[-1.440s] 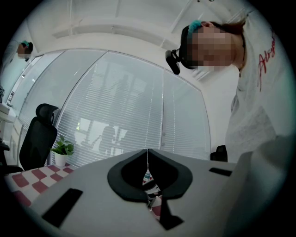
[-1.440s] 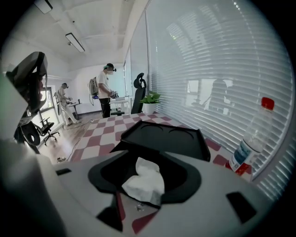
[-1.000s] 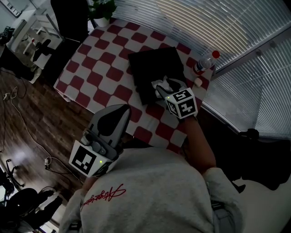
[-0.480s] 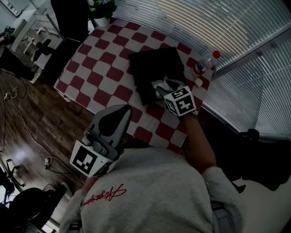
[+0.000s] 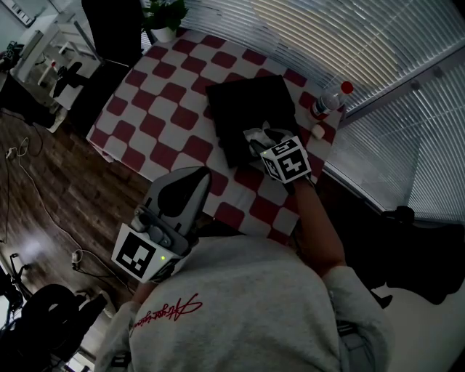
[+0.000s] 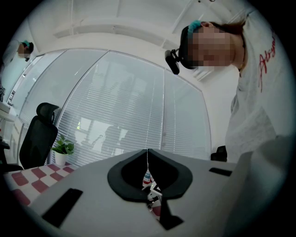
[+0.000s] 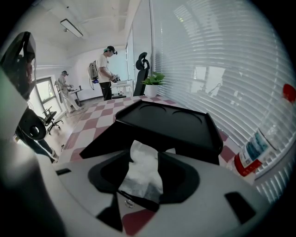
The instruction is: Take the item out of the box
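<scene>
A black box (image 5: pixel 251 116) lies open on the red-and-white checked table (image 5: pixel 160 109). My right gripper (image 5: pixel 260 138) is at the box's near edge, shut on a crumpled white packet (image 5: pixel 254 136). In the right gripper view the white packet (image 7: pixel 143 173) sticks up between the jaws of the right gripper (image 7: pixel 144 159), with the black box (image 7: pixel 171 125) just beyond it. My left gripper (image 5: pixel 182 190) hangs off the table near my chest. In its own view the left gripper (image 6: pixel 148 155) points at the window blinds, jaws meeting in a thin seam, nothing held.
A clear bottle with a red cap (image 5: pixel 328 99) and a small white object (image 5: pixel 316 131) stand at the table's right edge by the blinds; that bottle (image 7: pixel 266 139) is close on the right. A potted plant (image 5: pixel 163 18) sits at the far corner. People stand far off in the room.
My right gripper has shifted slightly up and toward the box with the white packet still in it. The left gripper has stayed where it was.
</scene>
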### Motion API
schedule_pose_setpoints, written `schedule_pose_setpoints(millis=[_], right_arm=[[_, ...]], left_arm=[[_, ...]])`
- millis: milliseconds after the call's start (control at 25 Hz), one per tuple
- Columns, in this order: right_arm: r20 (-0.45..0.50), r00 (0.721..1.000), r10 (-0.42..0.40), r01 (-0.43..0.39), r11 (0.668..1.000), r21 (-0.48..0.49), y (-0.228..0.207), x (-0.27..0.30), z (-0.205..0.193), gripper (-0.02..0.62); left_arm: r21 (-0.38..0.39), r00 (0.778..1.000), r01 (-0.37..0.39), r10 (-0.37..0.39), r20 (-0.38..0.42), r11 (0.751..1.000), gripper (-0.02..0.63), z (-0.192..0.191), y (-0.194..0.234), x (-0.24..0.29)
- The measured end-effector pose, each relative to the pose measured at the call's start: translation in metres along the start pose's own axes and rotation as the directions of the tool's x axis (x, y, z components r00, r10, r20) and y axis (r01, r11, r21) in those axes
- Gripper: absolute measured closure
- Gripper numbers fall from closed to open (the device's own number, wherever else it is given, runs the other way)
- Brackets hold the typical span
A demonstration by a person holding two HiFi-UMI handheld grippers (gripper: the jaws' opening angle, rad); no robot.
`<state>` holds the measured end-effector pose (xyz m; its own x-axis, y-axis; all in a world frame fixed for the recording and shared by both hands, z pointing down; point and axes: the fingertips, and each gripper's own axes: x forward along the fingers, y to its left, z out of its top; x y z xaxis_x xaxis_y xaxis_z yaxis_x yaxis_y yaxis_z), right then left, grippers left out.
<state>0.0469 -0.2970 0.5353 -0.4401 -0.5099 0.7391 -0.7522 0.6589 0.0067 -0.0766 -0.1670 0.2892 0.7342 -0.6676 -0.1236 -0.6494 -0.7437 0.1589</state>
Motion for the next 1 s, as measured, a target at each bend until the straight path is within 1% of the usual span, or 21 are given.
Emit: schedule_pose_setpoints(millis=[280,520,720,840,1000], right_arm=[[-0.035,0.999,0.012,-0.012,1.0,-0.001,0.001,0.002,-0.002,0.396],[-0.093,0.995,0.023,-0.026,0.999,-0.027,-0.001,0.005,-0.004,0.396],[-0.121,0.992,0.03,-0.036,0.998,-0.047,-0.002,0.007,-0.005,0.396],[-0.142,0.989,0.046,-0.054,0.997,-0.055,0.0,0.009,-0.008,0.396],[-0.171,0.982,0.076,-0.083,0.996,-0.036,-0.001,0.011,-0.009,0.396]], left_arm=[[0.0,1.0,0.002,-0.002,0.002,1.0,0.589,0.0,-0.001,-0.001],[-0.001,1.0,0.001,-0.001,0.002,1.0,0.589,0.0,0.0,-0.001],[-0.001,1.0,-0.001,0.001,0.005,1.0,0.589,0.001,0.001,-0.002],[-0.001,1.0,-0.001,0.001,0.005,1.0,0.589,0.0,0.001,-0.002],[-0.001,1.0,0.004,-0.004,0.003,1.0,0.589,0.0,0.0,0.0]])
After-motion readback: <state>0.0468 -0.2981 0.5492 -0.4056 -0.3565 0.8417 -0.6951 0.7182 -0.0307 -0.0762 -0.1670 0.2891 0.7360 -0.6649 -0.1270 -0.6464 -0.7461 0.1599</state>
